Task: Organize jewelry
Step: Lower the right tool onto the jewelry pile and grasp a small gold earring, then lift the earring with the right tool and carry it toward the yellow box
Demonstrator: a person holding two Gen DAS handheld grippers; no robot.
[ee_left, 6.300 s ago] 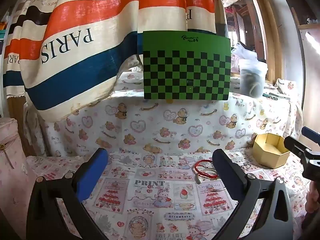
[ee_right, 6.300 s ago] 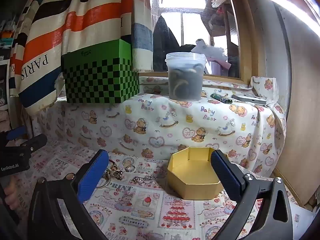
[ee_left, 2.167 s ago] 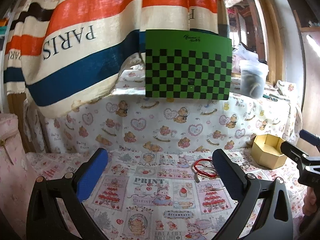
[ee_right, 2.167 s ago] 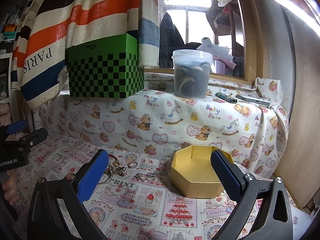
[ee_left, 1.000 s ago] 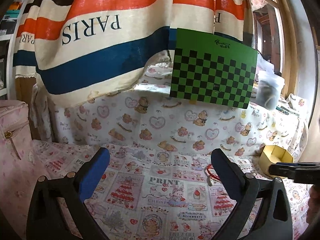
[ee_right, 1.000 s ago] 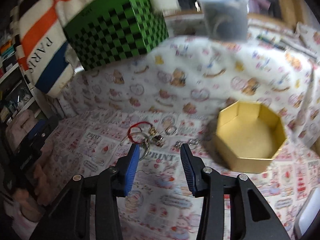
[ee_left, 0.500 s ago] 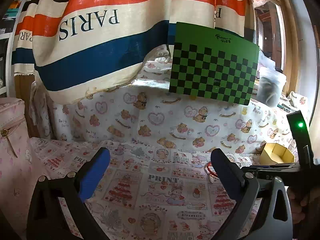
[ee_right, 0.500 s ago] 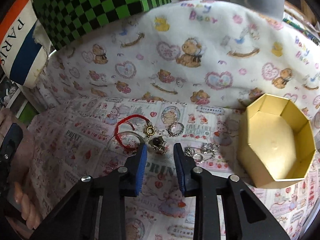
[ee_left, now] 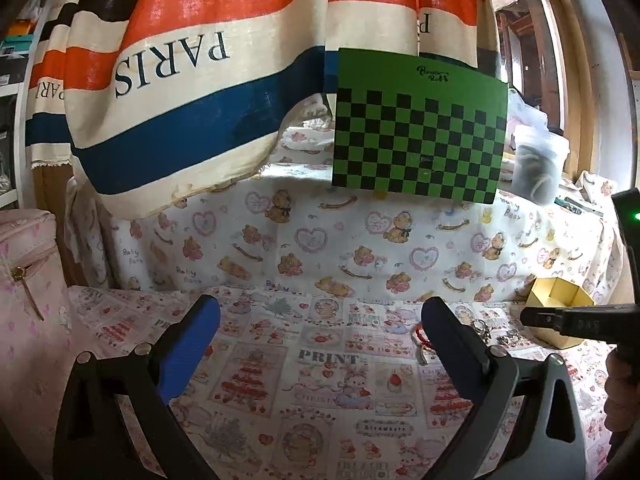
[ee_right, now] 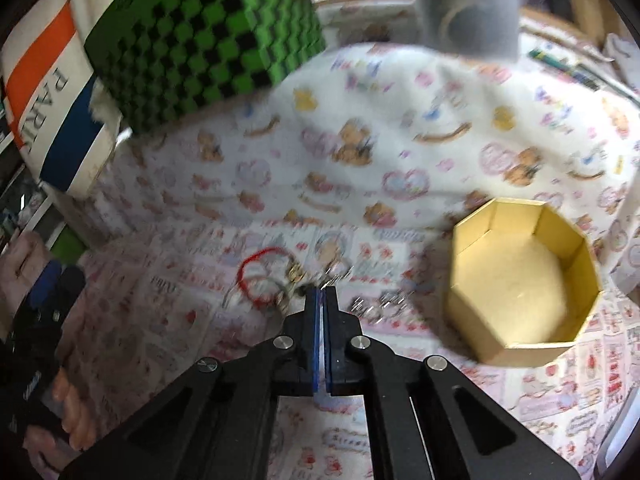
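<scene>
A pile of jewelry lies on the printed cloth: a red cord bracelet [ee_right: 260,276], metal rings and a silver chain [ee_right: 384,304]. An open, empty yellow octagonal box [ee_right: 520,280] stands to their right. My right gripper [ee_right: 321,292] is shut, its tips at the jewelry next to the red bracelet; blur hides whether it pinches a piece. My left gripper [ee_left: 320,320] is open and empty, well left of the jewelry [ee_left: 420,336]. The box [ee_left: 558,312] and the right gripper [ee_left: 532,316] show at the right of the left wrist view.
A green checkered box [ee_left: 416,140] and a lidded plastic tub [ee_left: 538,168] stand on the raised ledge behind. A striped PARIS cloth [ee_left: 180,60] hangs at the back left. A pink bag [ee_left: 24,280] stands at the far left.
My right gripper has closed from wide open to shut and dropped down onto the jewelry pile. My left gripper has stayed open and shifted a little left.
</scene>
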